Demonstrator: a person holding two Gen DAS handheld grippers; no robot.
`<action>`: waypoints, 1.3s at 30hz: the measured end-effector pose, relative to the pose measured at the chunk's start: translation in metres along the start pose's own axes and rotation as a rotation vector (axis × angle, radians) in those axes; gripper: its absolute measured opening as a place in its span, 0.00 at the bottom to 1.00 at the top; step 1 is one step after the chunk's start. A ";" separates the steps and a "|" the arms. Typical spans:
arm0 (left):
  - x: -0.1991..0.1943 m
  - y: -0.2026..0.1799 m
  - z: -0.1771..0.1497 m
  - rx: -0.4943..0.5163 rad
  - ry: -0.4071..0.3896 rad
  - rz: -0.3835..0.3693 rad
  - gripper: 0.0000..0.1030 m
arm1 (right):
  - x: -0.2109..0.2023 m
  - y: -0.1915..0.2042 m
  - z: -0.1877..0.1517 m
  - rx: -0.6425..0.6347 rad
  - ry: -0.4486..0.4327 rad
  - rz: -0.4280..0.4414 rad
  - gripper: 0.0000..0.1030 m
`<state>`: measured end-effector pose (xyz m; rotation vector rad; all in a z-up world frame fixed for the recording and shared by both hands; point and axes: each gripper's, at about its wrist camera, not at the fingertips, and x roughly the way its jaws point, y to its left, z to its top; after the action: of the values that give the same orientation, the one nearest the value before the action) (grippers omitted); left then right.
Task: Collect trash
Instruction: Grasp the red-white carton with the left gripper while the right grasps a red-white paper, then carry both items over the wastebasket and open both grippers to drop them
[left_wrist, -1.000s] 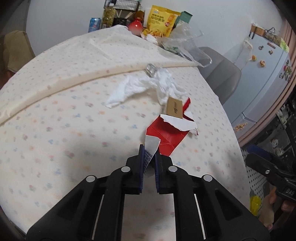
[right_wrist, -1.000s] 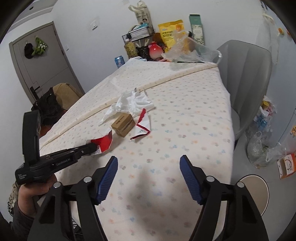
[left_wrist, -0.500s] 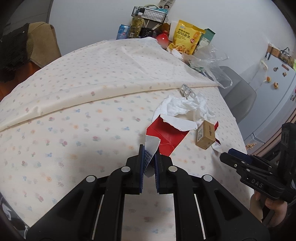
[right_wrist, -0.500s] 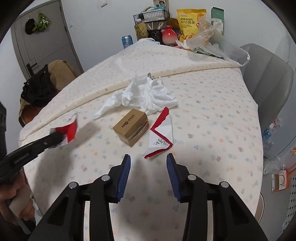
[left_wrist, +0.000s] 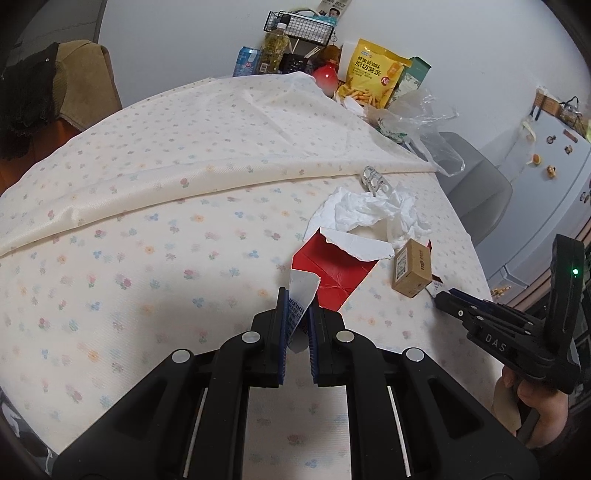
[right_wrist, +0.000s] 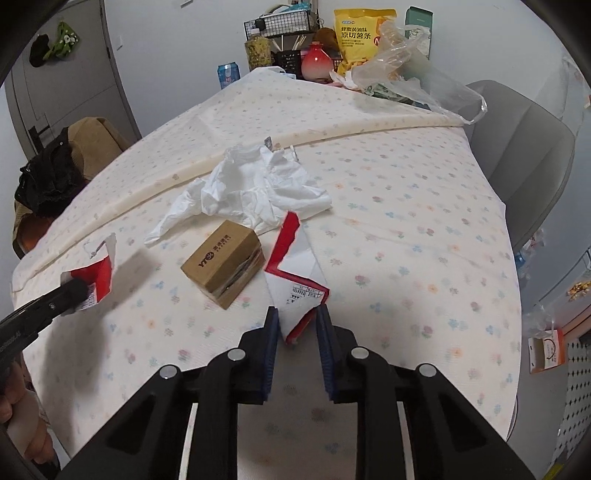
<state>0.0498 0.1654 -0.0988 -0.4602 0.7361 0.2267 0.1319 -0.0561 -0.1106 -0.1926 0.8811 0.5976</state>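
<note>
My left gripper (left_wrist: 296, 314) is shut on a torn red and white wrapper (left_wrist: 334, 269) and holds it above the table; it also shows at the left of the right wrist view (right_wrist: 94, 280). My right gripper (right_wrist: 296, 321) is low over the table, its jaws narrowly apart around the near tip of a second red and white wrapper piece (right_wrist: 295, 273) that lies flat. A small brown cardboard box (right_wrist: 223, 264) sits just left of that piece. Crumpled white tissue (right_wrist: 255, 188) lies behind both. A foil blister pack (left_wrist: 376, 182) lies by the tissue.
A floral cloth (right_wrist: 406, 229) covers the table, with a raised fold (right_wrist: 332, 133) across it. Snack bags (right_wrist: 364, 33), a bottle, a can (right_wrist: 228, 75), a red vase and a clear plastic bag (right_wrist: 417, 74) crowd the far end. A grey chair (right_wrist: 528, 147) stands to the right.
My right gripper moved forward and down to the flat wrapper piece and narrowed its jaws around its tip. My left gripper kept the torn wrapper and swung slightly left.
</note>
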 end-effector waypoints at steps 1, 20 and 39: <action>-0.001 -0.002 0.001 0.003 -0.002 -0.001 0.10 | -0.004 -0.001 -0.001 0.000 -0.008 0.001 0.20; -0.001 -0.097 0.009 0.164 -0.018 -0.090 0.10 | -0.090 -0.074 -0.037 0.155 -0.150 0.024 0.20; 0.042 -0.232 -0.016 0.360 0.069 -0.184 0.10 | -0.119 -0.216 -0.113 0.420 -0.180 -0.078 0.20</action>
<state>0.1536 -0.0440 -0.0628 -0.1910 0.7779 -0.0953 0.1209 -0.3273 -0.1074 0.2035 0.8014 0.3408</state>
